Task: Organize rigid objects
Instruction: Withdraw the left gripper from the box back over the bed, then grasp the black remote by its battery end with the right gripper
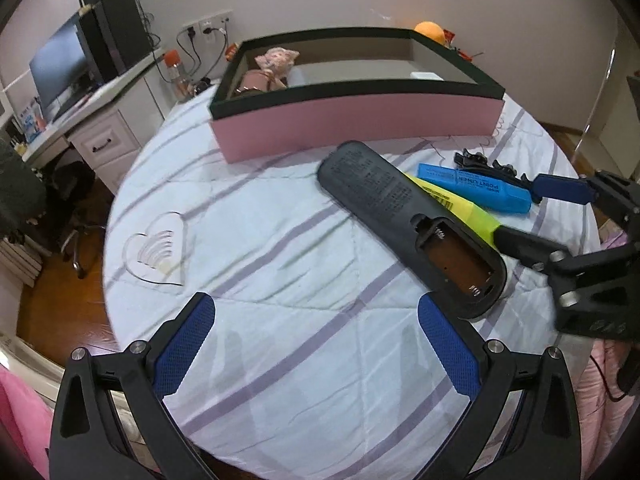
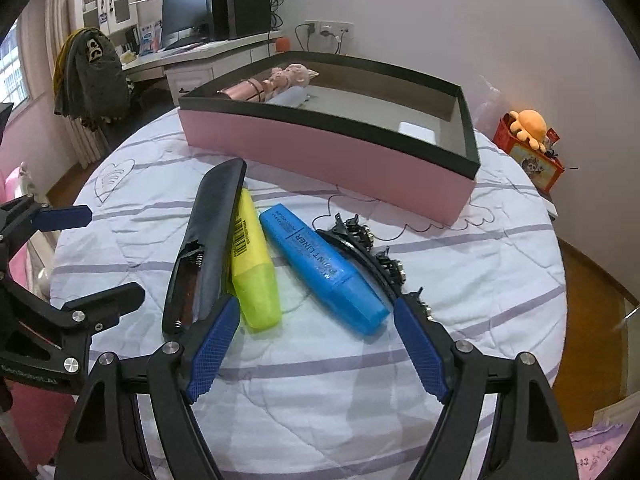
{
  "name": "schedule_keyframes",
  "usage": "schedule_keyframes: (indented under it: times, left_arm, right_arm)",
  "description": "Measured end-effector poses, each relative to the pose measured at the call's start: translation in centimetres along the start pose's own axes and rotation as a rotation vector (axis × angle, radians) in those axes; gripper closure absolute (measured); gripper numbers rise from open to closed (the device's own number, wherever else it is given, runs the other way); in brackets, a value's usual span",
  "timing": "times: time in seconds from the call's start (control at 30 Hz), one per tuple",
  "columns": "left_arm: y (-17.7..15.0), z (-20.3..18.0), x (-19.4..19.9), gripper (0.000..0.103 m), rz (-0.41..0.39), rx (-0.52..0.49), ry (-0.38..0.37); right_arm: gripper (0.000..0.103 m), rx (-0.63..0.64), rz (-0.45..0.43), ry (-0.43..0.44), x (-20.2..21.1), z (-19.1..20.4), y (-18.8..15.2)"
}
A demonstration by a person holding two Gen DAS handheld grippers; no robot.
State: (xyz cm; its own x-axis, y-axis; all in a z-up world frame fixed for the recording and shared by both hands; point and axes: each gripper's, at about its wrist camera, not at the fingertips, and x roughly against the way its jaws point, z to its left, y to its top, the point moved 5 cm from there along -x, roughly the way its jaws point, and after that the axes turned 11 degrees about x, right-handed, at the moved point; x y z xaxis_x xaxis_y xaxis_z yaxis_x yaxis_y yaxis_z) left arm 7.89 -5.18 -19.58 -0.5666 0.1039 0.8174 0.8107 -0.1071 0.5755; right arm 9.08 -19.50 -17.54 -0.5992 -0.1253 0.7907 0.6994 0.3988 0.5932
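Observation:
A black remote (image 1: 404, 216) with its battery bay open lies on the bed, leaning on a yellow highlighter (image 1: 460, 208). A blue highlighter (image 1: 476, 188) and a black hair clip (image 1: 492, 168) lie beside them. All show in the right wrist view: remote (image 2: 212, 240), yellow highlighter (image 2: 256, 272), blue highlighter (image 2: 320, 268), clip (image 2: 372, 256). My left gripper (image 1: 316, 316) is open and empty, just left of the remote's near end. My right gripper (image 2: 316, 320) is open, its fingers on either side of the highlighters' near ends. A pink box (image 1: 352, 124) stands behind.
The pink box (image 2: 332, 152) with a dark rim holds a doll (image 2: 276, 80) and a small white item (image 2: 416, 130). A desk with a monitor (image 1: 60, 68) stands left of the bed. An orange plush (image 2: 528, 124) sits on a red box at the right.

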Motion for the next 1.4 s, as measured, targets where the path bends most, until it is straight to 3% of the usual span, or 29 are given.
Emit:
schedule_keyframes:
  times: [0.13,0.43,0.5,0.67,0.93,1.0,1.1,1.4]
  left_arm:
    - [0.4,1.4,1.3,0.000,-0.031,0.030,-0.006]
    - [-0.3,2.6,2.6,0.000,-0.053,0.028,-0.035]
    - [-0.5,2.8,2.4,0.000,-0.049,0.028,-0.038]
    - [-0.9,3.2,2.4,0.000,-0.050,0.038,-0.065]
    - [-1.1,3.6,2.3,0.000,-0.051,0.040,-0.103]
    - [-1.2,4.0,2.4,0.000,-0.054,0.047,-0.097]
    - [-1.1,4.6,2.6,0.000,-0.058,0.061,-0.100]
    - [-1.5,6.5,1.9,0.001,-0.042,0.115,-0.091]
  right_arm:
    - [0.022,-0.062,-0.051,0.129,1.7,0.1,0.6]
    - [0.022,-0.071,-0.069,0.205,0.9,3.2,1.5]
    - [0.035,-0.066,-0.060,0.221,0.5,3.9,1.9]
    - [0.049,-0.067,-0.033,0.232,-0.2,4.9,2.3]
    - [0.053,-0.073,0.060,0.248,-2.5,5.9,2.2]
    - [0.059,-0.071,0.051,0.229,-2.5,5.9,2.4]
    - [0.059,-0.040,0.053,0.205,-2.2,6.3,2.7]
    - [0.060,0.264,0.090,-0.101,-1.4,10.3,3.6]
